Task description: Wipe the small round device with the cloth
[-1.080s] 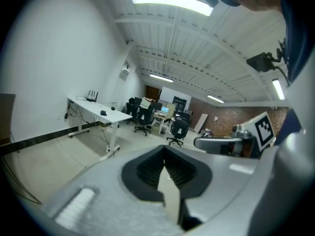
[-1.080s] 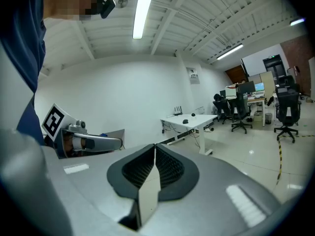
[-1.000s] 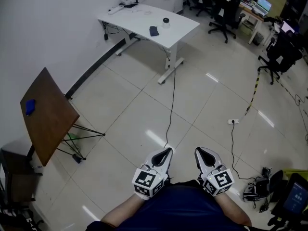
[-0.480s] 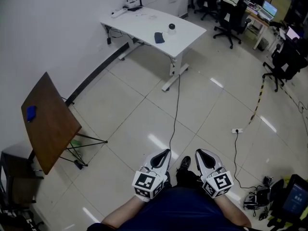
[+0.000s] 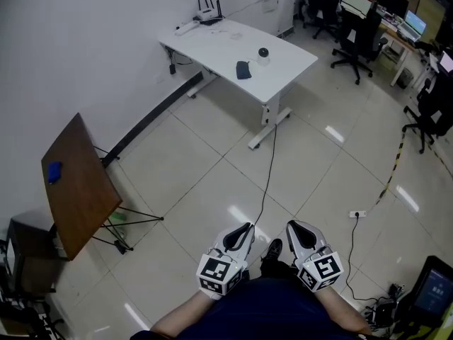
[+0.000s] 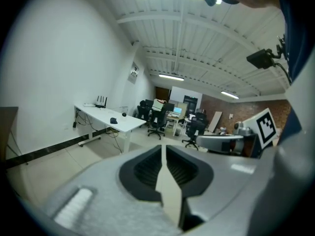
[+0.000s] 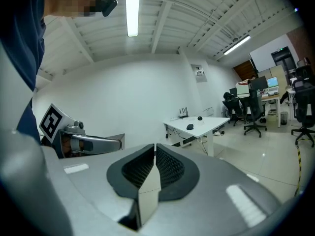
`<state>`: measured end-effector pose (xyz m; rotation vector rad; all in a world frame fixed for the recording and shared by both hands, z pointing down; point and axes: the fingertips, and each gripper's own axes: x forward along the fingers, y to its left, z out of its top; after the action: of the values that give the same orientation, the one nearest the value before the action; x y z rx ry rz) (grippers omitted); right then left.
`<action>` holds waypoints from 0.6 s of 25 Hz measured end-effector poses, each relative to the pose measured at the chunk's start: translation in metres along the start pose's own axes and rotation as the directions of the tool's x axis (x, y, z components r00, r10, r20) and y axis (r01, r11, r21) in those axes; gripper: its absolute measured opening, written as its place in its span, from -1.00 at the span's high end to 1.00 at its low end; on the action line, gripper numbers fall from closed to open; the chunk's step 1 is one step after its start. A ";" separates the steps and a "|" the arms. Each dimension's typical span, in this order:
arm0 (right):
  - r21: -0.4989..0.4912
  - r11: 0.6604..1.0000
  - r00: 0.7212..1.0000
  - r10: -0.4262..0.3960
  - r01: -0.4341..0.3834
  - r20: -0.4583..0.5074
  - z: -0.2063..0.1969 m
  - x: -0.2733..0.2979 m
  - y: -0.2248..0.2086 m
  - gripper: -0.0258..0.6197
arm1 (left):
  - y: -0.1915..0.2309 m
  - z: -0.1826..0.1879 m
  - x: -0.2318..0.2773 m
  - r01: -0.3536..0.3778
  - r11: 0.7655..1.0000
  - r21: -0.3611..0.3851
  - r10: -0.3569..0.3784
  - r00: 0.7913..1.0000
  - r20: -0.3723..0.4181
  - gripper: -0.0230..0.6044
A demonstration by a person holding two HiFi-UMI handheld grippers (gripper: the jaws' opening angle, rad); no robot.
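The small round device (image 5: 263, 52) stands on a white table (image 5: 212, 37) far across the room, with the dark cloth (image 5: 243, 69) lying beside it. Both show tiny in the left gripper view, device (image 6: 124, 114) and cloth (image 6: 113, 120), and in the right gripper view, device (image 7: 200, 118) and cloth (image 7: 190, 127). My left gripper (image 5: 246, 227) and right gripper (image 5: 290, 224) are held side by side close to the person's body, far from the table. The left gripper (image 6: 163, 146) has its jaws just starting to open, still looking closed, with nothing between them. The right gripper (image 7: 154, 145) is shut and empty.
A tilted brown folding table (image 5: 78, 183) with a small blue item (image 5: 53, 172) stands at the left. A cable (image 5: 269, 168) runs over the tiled floor to the white table. A power strip (image 5: 357, 214) lies at the right. Office chairs (image 5: 361, 37) stand behind; a router (image 5: 207, 9) sits on the table.
The white table and the brown folding table have shifted rightward and lower in the head view as the person moves. A shoe now shows between the grippers, which keep their pose.
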<state>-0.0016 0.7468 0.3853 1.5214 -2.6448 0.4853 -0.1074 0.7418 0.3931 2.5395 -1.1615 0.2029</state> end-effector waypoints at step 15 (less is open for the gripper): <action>0.024 0.997 0.997 0.074 -0.074 -0.005 0.030 0.038 -0.094 0.86 | -0.007 0.033 0.094 -0.060 0.998 -0.012 0.060 0.998 0.010 0.83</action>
<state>0.0616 0.6623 0.3877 1.4302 -2.7080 0.5276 -0.0411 0.6676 0.3861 2.5003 -1.2397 0.1972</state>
